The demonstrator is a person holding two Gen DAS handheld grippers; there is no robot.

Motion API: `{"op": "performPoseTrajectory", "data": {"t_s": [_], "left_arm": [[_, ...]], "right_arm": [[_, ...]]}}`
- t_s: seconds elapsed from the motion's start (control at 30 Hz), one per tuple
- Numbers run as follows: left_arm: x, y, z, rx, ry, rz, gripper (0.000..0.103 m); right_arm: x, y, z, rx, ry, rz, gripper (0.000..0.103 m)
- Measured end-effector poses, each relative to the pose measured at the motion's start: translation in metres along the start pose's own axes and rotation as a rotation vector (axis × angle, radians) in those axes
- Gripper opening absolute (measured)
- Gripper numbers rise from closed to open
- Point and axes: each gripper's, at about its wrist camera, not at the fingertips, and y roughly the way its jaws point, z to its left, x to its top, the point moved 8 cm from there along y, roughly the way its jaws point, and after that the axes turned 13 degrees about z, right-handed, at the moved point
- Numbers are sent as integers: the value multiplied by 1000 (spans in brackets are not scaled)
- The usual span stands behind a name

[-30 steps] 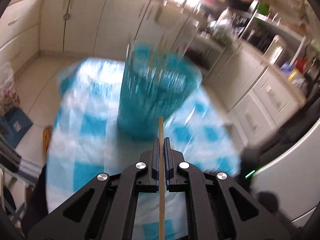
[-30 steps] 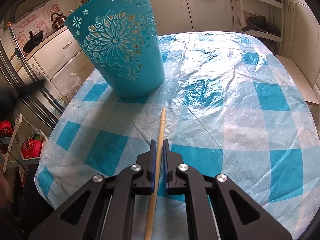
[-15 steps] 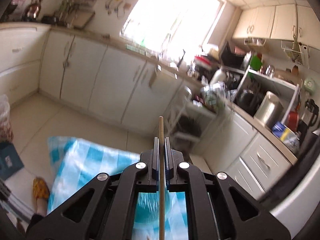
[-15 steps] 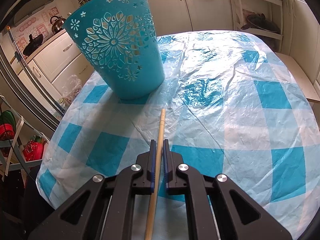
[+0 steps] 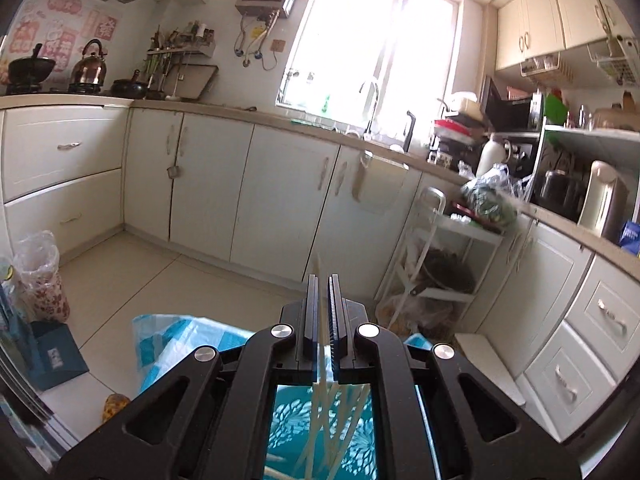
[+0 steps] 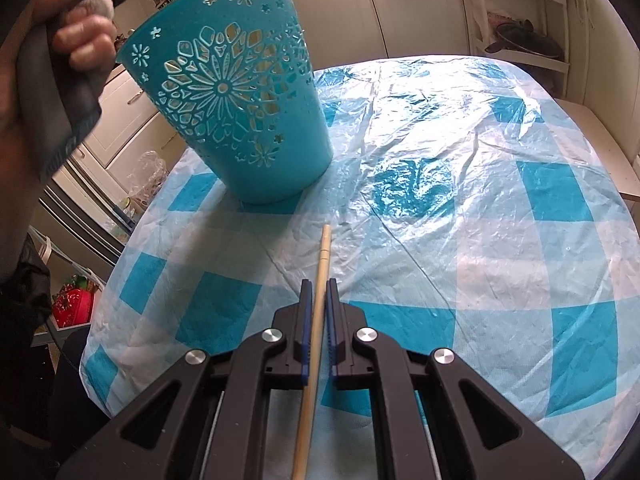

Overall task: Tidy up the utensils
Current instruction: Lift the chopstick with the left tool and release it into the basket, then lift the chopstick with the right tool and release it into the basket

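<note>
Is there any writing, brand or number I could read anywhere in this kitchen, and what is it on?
Nothing here can be read for certain.
Pink wall posters: large characters, too blurred to read.
Blue box on the floor: white label, too small to read.
Blue packet on the counter: print too small to read.

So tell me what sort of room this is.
A home kitchen, almost certainly. The left wrist view shows a kettle on a stove, a sink tap under the window, and cream cabinets along the walls.
</note>
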Motion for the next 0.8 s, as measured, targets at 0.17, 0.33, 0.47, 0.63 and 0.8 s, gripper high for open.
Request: {"op": "performPoseTrajectory", "data": {"t_s": [0.17, 0.33, 0.47, 0.63, 0.8], "left_arm": [[-21, 7, 0, 28, 61, 99, 5], [-43, -13, 14, 38, 49, 167, 11], [-65, -55, 43, 51, -24, 179, 40], [-127, -91, 74, 58, -42, 274, 45], [-197, -118, 103, 79, -63, 385, 45]], "right_arm": [[0, 0, 1, -7, -7, 2, 7], [-1, 1, 9, -47, -49, -4, 10], [-3, 4, 20, -146, -135, -24, 10], [-3, -3, 12, -53, -65, -21, 6], [5, -50, 19, 116, -14, -117, 6]]}}
